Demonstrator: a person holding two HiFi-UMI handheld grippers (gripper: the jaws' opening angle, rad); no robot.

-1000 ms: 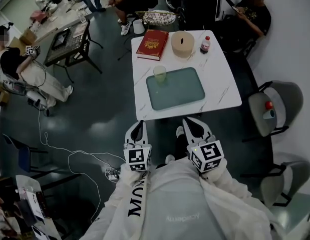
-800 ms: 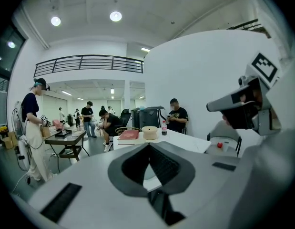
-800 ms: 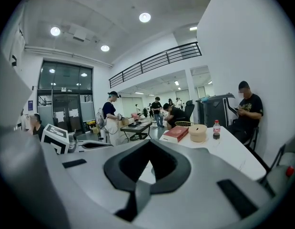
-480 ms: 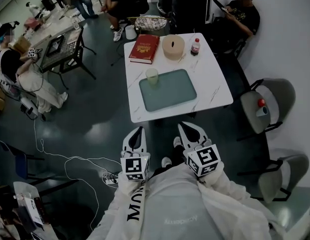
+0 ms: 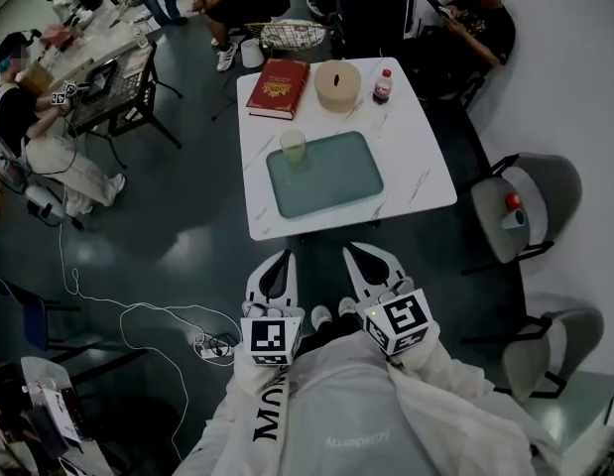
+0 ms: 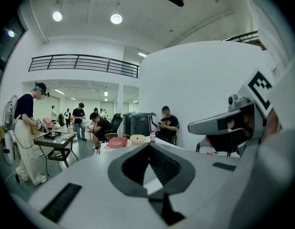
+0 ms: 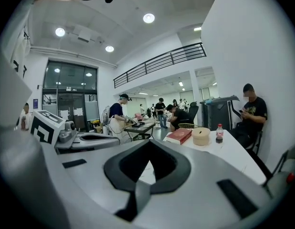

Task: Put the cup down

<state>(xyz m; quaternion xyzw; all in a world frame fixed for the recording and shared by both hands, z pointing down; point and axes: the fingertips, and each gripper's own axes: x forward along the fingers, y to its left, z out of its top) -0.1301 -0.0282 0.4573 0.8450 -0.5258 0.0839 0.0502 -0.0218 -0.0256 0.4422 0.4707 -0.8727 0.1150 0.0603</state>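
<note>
— Pale green and half clear, the cup (image 5: 293,145) is standing upright at the far left corner of the tray (image 5: 331,181). Is it sitting on the tray or only beside it?

— I cannot tell, because the cup's foot and the tray's corner are overlapping in the head view. In any case it is resting on the white table (image 5: 426,181), and nothing is holding it.

— So where are the tools waiting?

— Both are hanging close to the person's body, off the near edge of the table and well apart from the cup. The left gripper (image 5: 281,256) is pressing its jaws together on nothing, and the right gripper (image 5: 352,252) is doing the same.

— Which one is lying nearer to the cup?

— The left one, I am judging. The cup is lying ahead of it and a little to the right, while the right gripper is pointing more toward the tray's middle. The cup's long axis is running straight up.

— Then the cup is already down?

— It is looking so to me.
</note>
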